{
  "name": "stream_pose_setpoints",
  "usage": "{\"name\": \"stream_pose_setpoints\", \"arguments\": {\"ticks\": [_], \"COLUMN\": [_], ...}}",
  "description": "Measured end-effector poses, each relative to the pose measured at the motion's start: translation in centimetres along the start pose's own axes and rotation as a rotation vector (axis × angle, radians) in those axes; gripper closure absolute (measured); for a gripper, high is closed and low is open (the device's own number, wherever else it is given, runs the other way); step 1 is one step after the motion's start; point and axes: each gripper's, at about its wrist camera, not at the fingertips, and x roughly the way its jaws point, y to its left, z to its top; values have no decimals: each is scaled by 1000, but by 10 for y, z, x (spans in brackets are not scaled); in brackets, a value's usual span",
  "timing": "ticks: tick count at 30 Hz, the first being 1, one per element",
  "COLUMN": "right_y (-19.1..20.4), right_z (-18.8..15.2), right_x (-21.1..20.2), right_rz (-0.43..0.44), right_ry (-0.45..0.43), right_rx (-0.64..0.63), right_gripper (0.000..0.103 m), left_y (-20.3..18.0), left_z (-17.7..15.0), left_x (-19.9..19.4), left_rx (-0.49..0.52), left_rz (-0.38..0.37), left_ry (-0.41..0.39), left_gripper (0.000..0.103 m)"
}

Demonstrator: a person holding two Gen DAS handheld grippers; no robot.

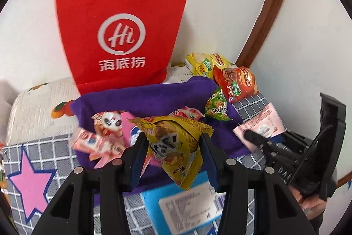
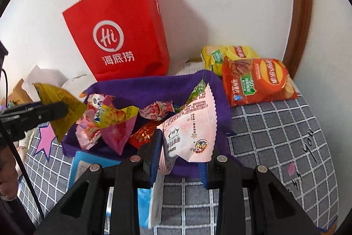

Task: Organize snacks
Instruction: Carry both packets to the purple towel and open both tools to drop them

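Observation:
My left gripper (image 1: 173, 147) is shut on a yellow snack packet (image 1: 173, 142) and holds it over the near side of a purple cloth bin (image 1: 140, 100). The packet (image 2: 59, 107) and left gripper (image 2: 39, 113) also show in the right wrist view. My right gripper (image 2: 180, 155) is shut on a pale pink snack packet (image 2: 193, 129) at the bin's (image 2: 151, 87) near right corner; it shows in the left wrist view (image 1: 261, 127) too. Several small snack packets (image 2: 110, 122) lie in the bin.
A red paper bag (image 1: 123, 32) stands against the white wall behind the bin. Yellow (image 2: 220, 56) and red (image 2: 257, 80) chip bags lie at the back right. A blue package (image 1: 182, 204) lies in front of the bin on the grey checked cover (image 2: 275, 131).

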Motion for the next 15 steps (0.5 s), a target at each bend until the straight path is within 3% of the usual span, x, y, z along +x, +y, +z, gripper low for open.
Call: {"name": "stream_pose_setpoints", "arguments": {"ticks": [15], "right_y": [-10], "right_z": [-2], "right_x": [56], "right_rz": [35], "right_ry": [98], "right_rx": [-1], "right_gripper": [73], "left_y": [-28], "left_z": [18], "left_x": [74], "left_rx": [75], "left_rz": [-11], "left_ry": [68], "left_gripper": [57]}}
